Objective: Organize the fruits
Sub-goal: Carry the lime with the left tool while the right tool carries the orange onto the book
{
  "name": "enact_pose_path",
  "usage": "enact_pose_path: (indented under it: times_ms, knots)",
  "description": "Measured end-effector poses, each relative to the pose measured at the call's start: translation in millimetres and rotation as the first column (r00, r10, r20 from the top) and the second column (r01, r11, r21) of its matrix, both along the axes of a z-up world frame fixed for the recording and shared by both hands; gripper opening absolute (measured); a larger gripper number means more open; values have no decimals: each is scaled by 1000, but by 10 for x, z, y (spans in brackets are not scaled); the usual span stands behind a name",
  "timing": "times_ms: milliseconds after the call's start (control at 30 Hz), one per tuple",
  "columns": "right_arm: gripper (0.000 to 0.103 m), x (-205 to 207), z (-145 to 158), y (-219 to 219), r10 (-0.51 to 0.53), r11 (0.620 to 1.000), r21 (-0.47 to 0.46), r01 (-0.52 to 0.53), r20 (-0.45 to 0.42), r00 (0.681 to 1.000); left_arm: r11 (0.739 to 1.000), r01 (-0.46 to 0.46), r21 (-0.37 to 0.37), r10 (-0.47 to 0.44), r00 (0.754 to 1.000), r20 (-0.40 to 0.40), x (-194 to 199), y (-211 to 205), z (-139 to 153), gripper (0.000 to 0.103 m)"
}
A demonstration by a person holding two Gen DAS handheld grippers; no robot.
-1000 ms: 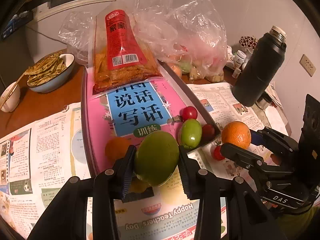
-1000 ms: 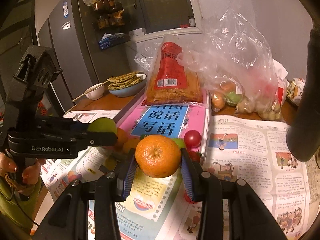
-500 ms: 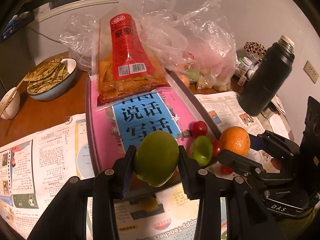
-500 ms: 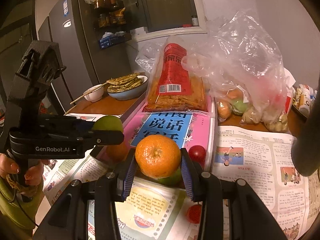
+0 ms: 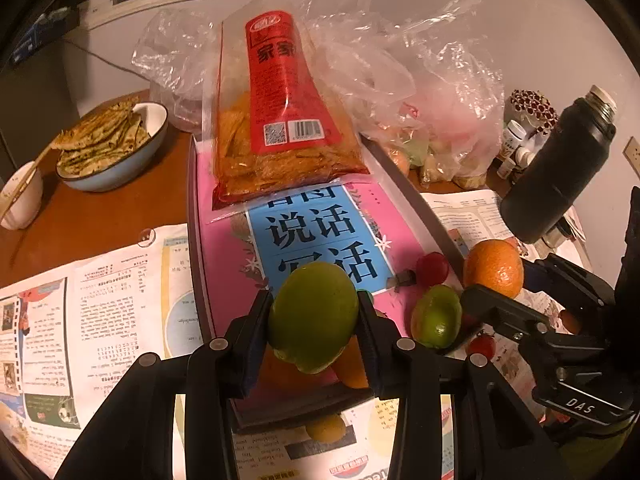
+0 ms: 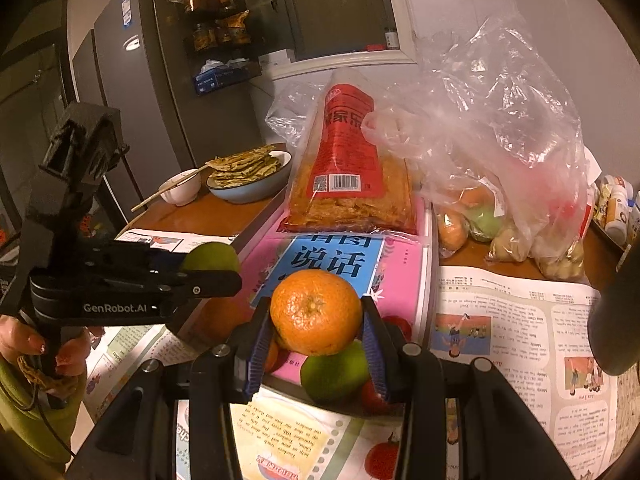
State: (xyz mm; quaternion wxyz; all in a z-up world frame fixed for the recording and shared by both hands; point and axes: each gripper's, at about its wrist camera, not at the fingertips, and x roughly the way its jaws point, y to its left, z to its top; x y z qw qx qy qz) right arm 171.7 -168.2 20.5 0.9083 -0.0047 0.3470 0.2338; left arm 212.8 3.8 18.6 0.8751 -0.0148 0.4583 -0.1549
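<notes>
My left gripper (image 5: 314, 320) is shut on a large green fruit (image 5: 313, 316), held over the near end of a dark-rimmed tray (image 5: 416, 204) lined with a pink and blue printed cover. My right gripper (image 6: 316, 316) is shut on an orange (image 6: 316, 312) above the tray's near right corner. On the tray lie a smaller green fruit (image 5: 436, 316), a red tomato (image 5: 432, 268) and orange fruits (image 5: 352, 368) partly hidden under my left fingers. Each gripper shows in the other's view: the right one (image 5: 498, 280), the left one (image 6: 212, 264).
A red and orange snack bag (image 5: 280, 120) lies on the tray's far end. Clear plastic bags (image 5: 432, 92) with more fruit sit behind. A black flask (image 5: 556, 168) stands right, a bowl of flatbread (image 5: 108, 144) and a small white bowl (image 5: 20, 200) left. Newspapers (image 5: 100, 320) cover the table.
Both grippers have moved forward over the tray with their fruits still held. The loose fruits on the tray now lie lower and closer under the fingers.
</notes>
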Motion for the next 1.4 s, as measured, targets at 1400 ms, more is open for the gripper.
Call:
enact_pose_path:
  times_ms: [1400]
  knots:
    - [43,487,-340,133,-37,997,-77,31,-83,996,997,44,67,-37,995,-95,325,-231,-499,42]
